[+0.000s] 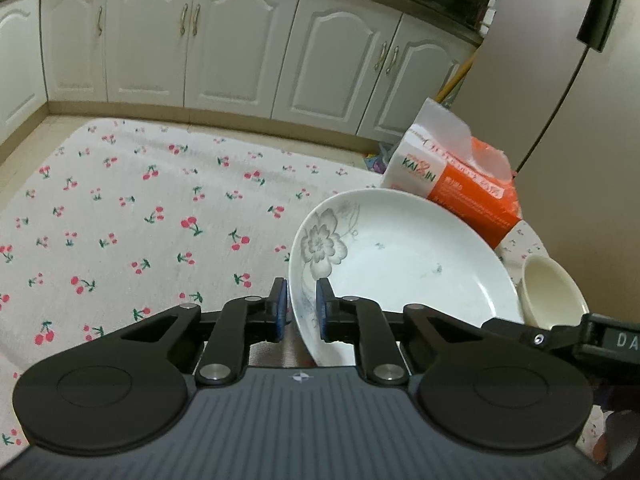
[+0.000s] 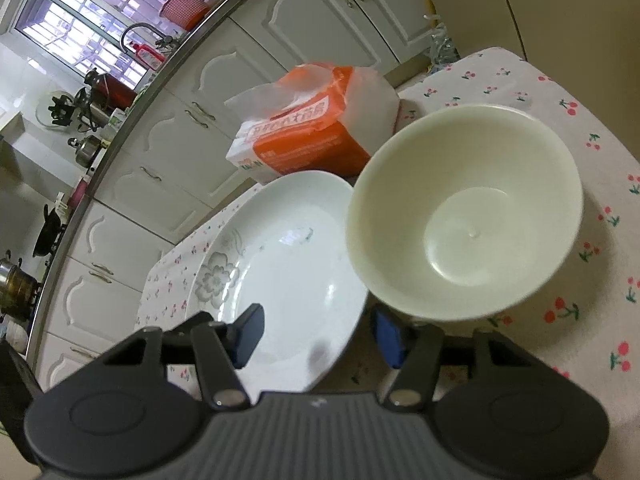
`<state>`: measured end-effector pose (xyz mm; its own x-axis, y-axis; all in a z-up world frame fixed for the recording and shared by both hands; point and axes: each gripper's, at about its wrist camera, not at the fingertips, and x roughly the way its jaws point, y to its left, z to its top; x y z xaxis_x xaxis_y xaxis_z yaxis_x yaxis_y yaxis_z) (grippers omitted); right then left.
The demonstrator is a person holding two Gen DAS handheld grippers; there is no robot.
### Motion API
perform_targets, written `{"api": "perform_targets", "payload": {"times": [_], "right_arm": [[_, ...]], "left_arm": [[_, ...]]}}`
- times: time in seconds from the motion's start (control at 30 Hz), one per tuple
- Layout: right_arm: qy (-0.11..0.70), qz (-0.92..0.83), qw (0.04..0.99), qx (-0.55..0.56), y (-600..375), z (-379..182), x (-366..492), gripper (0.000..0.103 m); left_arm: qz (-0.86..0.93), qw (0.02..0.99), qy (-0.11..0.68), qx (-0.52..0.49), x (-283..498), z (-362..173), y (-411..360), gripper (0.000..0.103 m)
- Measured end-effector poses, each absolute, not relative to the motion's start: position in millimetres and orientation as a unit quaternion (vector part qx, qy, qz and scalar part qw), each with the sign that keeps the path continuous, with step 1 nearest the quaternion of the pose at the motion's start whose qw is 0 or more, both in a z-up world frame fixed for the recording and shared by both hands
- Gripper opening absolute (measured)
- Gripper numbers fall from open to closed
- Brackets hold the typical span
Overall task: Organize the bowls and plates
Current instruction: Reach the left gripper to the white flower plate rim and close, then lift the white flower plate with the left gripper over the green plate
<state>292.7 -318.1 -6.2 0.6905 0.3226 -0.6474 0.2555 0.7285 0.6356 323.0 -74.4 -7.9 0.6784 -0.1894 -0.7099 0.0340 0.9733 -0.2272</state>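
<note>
"KAI IN" on tissue pack; "DA" on right tongs.

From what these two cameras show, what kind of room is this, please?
Most likely a home kitchen. White cabinets run under a counter, a sink faucet stands by the window, and pots sit on it. The plate and bowl are over a cherry-print tablecloth.

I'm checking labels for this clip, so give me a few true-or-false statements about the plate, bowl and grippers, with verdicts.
1. The left hand-held gripper straddles the rim of the flowered plate. True.
2. The right hand-held gripper is shut on the cream bowl. False: its jaws stand open, holding nothing.
3. An orange tissue pack lies behind the plate. True.
4. The tablecloth is plain blue. False: it is pale with red cherries.
</note>
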Motion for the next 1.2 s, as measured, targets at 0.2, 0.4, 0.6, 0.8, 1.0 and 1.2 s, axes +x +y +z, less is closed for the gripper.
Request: {"api": "perform_targets", "payload": {"times": [0.2,0.4,0.6,0.8,1.0,1.2], "right_arm": [[0.394,0.017,0.844,0.363,-318.1,-5.6,297.1,0.05],[0.39,0.017,0.865,0.317,-301.7,5.4,295.2,0.051],[0.375,0.031,0.879,0.294,-293.4,19.0,290.1,0.051],[0.369,0.04,0.879,0.299,-288.4,22.0,280.9,0.051],[0.358,0.055,0.878,0.313,-285.6,31.9,264.0,0.05],[0.338,0.069,0.89,0.298,-273.9,46.6,241.7,0.05]], "left_arm": [[-0.062,0.913,0.394,-0.089,322.8,-9.3,-76.5,0.011],[-0.059,0.922,0.377,-0.071,318.2,-4.6,-80.8,0.009],[-0.056,0.921,0.374,-0.092,309.2,8.3,-71.2,0.008],[-0.059,0.925,0.364,-0.096,290.0,20.3,-62.9,0.009],[-0.062,0.928,0.355,-0.098,263.8,32.2,-54.9,0.009],[-0.063,0.929,0.349,-0.106,241.3,46.0,-46.7,0.009]]}}
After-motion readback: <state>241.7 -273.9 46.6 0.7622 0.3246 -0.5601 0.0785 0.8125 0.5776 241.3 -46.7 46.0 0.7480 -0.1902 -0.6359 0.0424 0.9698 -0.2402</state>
